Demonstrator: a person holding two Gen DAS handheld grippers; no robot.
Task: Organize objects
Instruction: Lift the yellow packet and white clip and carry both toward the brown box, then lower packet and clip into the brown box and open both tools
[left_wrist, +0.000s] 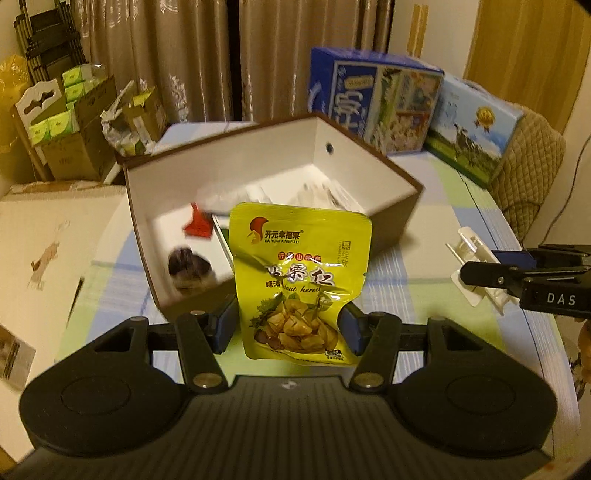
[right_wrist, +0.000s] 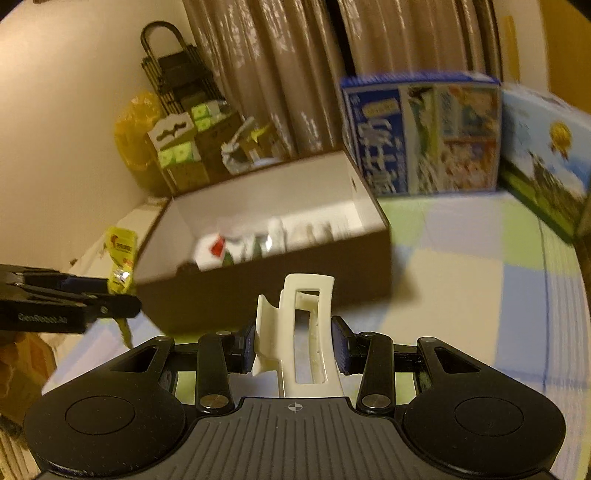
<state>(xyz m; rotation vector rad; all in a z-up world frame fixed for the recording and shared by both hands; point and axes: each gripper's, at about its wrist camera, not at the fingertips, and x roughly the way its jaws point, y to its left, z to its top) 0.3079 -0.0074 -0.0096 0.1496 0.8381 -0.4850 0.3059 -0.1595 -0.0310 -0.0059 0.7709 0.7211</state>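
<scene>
My left gripper (left_wrist: 288, 326) is shut on a yellow chestnut snack pouch (left_wrist: 297, 280), held upright just in front of the open brown box (left_wrist: 391, 225) with white inside walls. In the right wrist view, my right gripper (right_wrist: 295, 347) is shut on a white hair claw clip (right_wrist: 306, 332), close to the near wall of the same box (right_wrist: 266, 291). The box holds a red packet (left_wrist: 197, 225), a dark round item (left_wrist: 188, 267) and white wrapped things. Each gripper shows in the other's view: the right one (left_wrist: 524, 277) with the clip (left_wrist: 476, 273), the left one (right_wrist: 74, 306) with the pouch (right_wrist: 120, 251).
Two blue milk cartons (left_wrist: 373, 99) (left_wrist: 476, 136) stand behind the box on the checked tablecloth (left_wrist: 424, 269). Cardboard boxes with green tissue packs (left_wrist: 62, 122) sit at the far left beside curtains. A quilted chair back (left_wrist: 532, 177) is at the right edge.
</scene>
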